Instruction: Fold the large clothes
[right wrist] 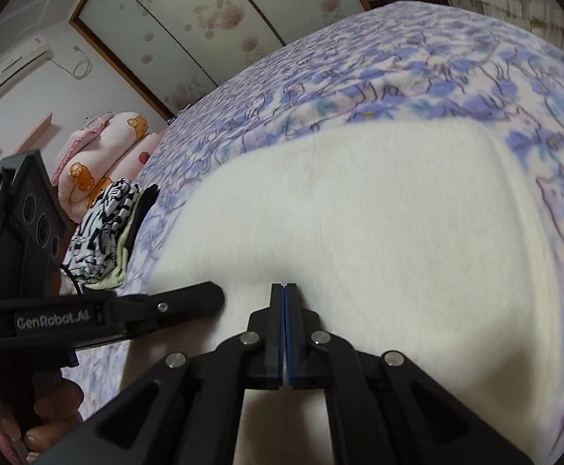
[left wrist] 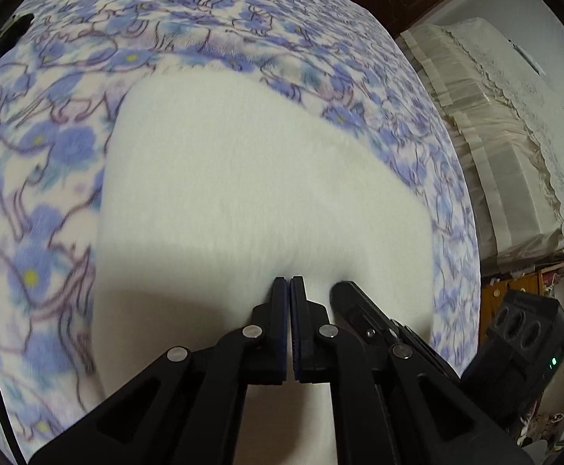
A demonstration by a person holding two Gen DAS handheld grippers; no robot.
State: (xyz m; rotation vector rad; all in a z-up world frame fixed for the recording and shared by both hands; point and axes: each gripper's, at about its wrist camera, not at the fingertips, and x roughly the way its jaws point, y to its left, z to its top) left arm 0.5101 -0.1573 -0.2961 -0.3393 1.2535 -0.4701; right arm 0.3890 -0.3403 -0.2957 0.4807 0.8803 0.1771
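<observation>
Spreading across nearly all of both views, a bed is lying under a fleecy blue-flowered blanket point(left wrist: 42, 162), with a white garment point(left wrist: 251, 178) laid flat on its middle. In the right wrist view the garment is showing a faint seam running up its far part and a folded edge along its right side.

Both tools are sitting low at the garment's near edge, just beside each other. The left gripper point(left wrist: 290, 279) is keeping its 2 blue-padded fingers pressed together, tips against the white cloth; whether any fabric is pinched between them cannot be told. The right gripper point(right wrist: 284, 286) is likewise closed, pads meeting, tips on the cloth. Each tool is appearing in the other's camera, the right one to the right, the left one to the left with a hand point(right wrist: 38, 422) gripping its handle.

Beyond the bed's far left corner, pink cartoon pillows point(right wrist: 104, 155) are piling up beside a black-and-white patterned cloth point(right wrist: 104, 228). Cream pleated curtains point(left wrist: 487, 162) are hanging at the right of the left wrist view.
</observation>
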